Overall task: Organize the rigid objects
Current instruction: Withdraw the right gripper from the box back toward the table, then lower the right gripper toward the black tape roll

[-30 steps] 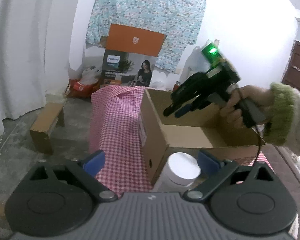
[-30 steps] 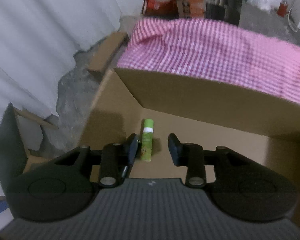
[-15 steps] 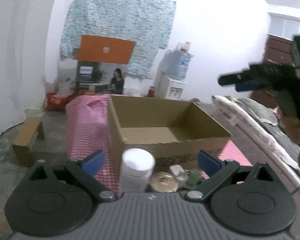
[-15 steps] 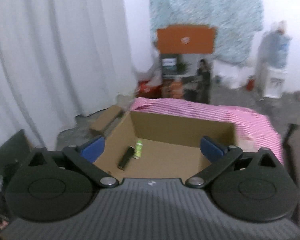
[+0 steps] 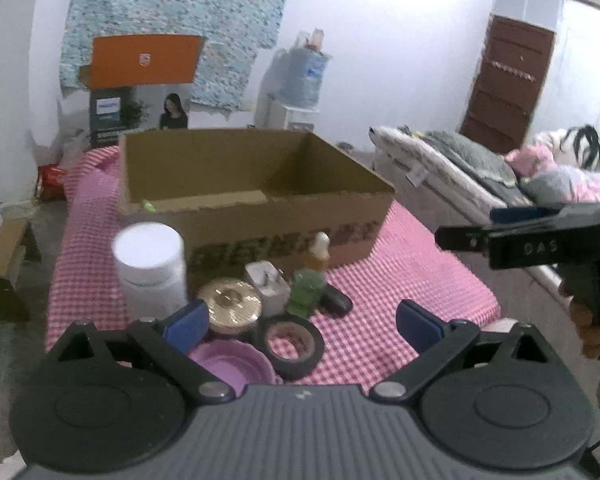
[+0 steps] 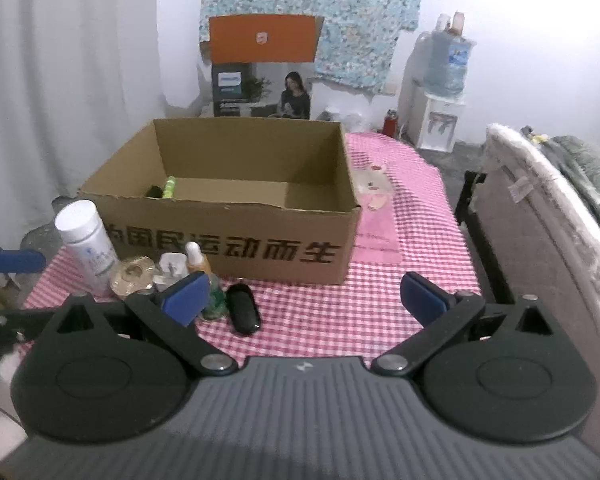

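An open cardboard box stands on a pink checked tablecloth; a green tube and a dark item lie inside it. In front of the box sit a white bottle, a gold disc, a white plug, a green dropper bottle, a black oval object, a black tape roll and a purple lid. My left gripper is open above these items. My right gripper is open and empty, back from the box.
A bed with grey and pink bedding lies to the right. A white curtain hangs at left, a water dispenser stands at the back, and a low wooden bench sits on the floor at left.
My right gripper opened, let go of the green tube in the box and drew back. My left gripper swung right, bringing the small items before the box into view.
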